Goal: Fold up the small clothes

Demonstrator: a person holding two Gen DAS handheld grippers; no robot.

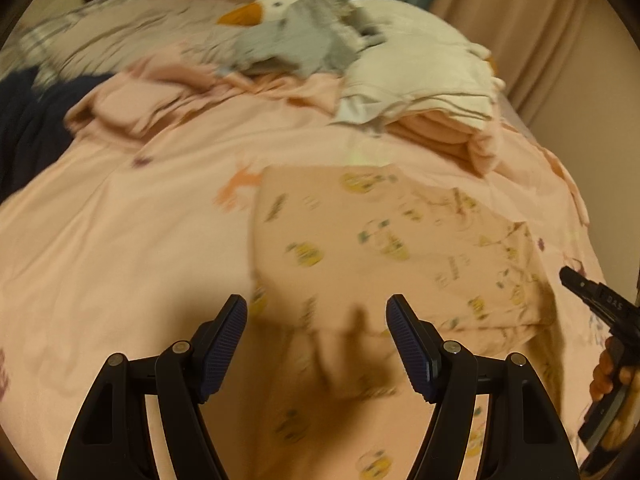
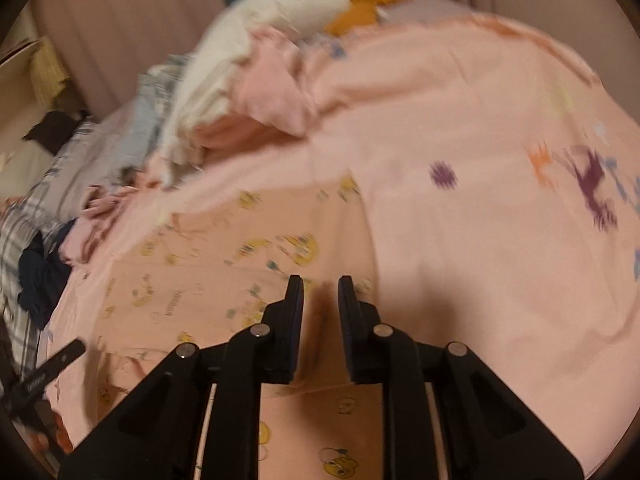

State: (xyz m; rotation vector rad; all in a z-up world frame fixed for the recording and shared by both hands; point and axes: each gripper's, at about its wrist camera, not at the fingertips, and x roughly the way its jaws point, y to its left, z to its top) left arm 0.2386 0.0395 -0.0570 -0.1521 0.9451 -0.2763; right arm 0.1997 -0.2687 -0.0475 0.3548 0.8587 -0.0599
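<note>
Printed garment point(image 1: 384, 248) flat on bed, under both tools.

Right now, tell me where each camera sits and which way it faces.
Left wrist: on the left gripper, angled down over the printed garment toward the goose toy; its open fingers show, plus the right gripper and a hand.
Right wrist: on the right gripper, angled down at the same garment; its narrow fingers show.
Both share garment, bedspread, goose.

Two black claws point(image 1: 316, 312) point(image 2: 319, 288) with ridged blue pads point(image 1: 224, 344), silver pivot screws point(image 1: 181, 346).
</note>
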